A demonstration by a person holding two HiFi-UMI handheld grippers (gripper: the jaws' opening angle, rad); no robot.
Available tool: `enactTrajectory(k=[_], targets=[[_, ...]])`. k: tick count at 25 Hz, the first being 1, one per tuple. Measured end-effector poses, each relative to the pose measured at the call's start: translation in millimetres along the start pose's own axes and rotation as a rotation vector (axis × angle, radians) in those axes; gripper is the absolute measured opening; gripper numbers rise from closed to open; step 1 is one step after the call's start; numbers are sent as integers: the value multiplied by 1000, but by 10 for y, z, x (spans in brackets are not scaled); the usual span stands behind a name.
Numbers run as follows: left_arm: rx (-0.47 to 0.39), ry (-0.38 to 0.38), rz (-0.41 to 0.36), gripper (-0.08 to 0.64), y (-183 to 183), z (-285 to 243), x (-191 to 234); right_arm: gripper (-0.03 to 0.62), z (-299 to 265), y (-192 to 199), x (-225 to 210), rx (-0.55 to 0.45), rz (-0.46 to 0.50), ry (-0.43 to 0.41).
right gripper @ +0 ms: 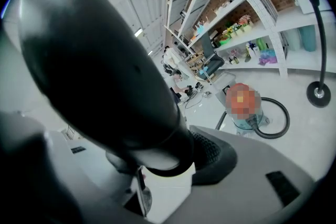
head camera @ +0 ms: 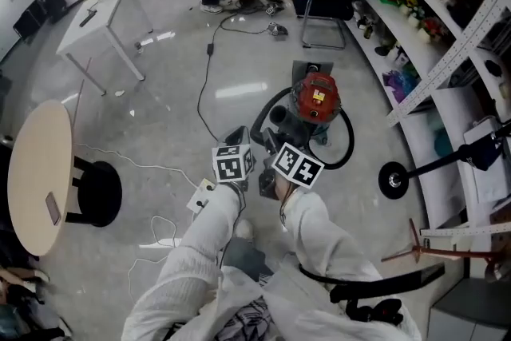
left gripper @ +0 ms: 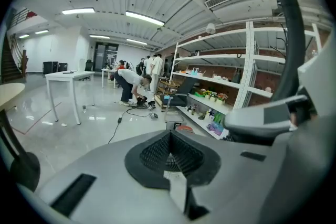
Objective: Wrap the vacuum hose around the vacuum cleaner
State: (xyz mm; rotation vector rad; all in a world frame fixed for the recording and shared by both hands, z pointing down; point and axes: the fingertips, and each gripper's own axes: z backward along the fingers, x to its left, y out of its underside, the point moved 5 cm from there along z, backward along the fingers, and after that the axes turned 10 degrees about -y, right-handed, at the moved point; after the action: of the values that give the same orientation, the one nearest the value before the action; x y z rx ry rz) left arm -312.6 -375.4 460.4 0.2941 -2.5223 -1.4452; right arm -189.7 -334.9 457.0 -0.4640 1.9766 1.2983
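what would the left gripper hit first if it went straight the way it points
Likely the vacuum cleaner: its red top shows just beyond the left gripper, and nothing nearer shows in that line, though depth is unclear.

Vacuum cleaner [head camera: 317, 101] had a red lid, yellow label, teal-grey drum. Hose [head camera: 352, 138] was black, glossy up close. Left gripper [left gripper: 169, 157] and right gripper [right gripper: 168, 165] were grey with black ribbed pads. Marker cubes [head camera: 232, 163] carried black-and-white square patterns. Sleeves [head camera: 200, 251] were white. Floor [head camera: 168, 84] was pale grey, shiny. Round table [head camera: 36, 172] was beige, desk [head camera: 96, 12] white.
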Motion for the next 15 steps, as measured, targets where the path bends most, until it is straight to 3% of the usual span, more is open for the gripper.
enactTrajectory(k=[5, 9, 13, 15], targets=[[37, -32, 22, 0, 541, 293, -1028, 235, 1071, 116, -891, 37, -77, 29], [86, -8, 16, 0, 979, 431, -1756, 235, 1641, 289, -1655, 71, -228, 116], [112, 8, -5, 0, 1218, 290, -2002, 235, 1729, 560, -2232, 98, -398, 175], [112, 15, -23, 0, 1281, 120, -2005, 235, 1623, 663, -2433, 110, -422, 181]])
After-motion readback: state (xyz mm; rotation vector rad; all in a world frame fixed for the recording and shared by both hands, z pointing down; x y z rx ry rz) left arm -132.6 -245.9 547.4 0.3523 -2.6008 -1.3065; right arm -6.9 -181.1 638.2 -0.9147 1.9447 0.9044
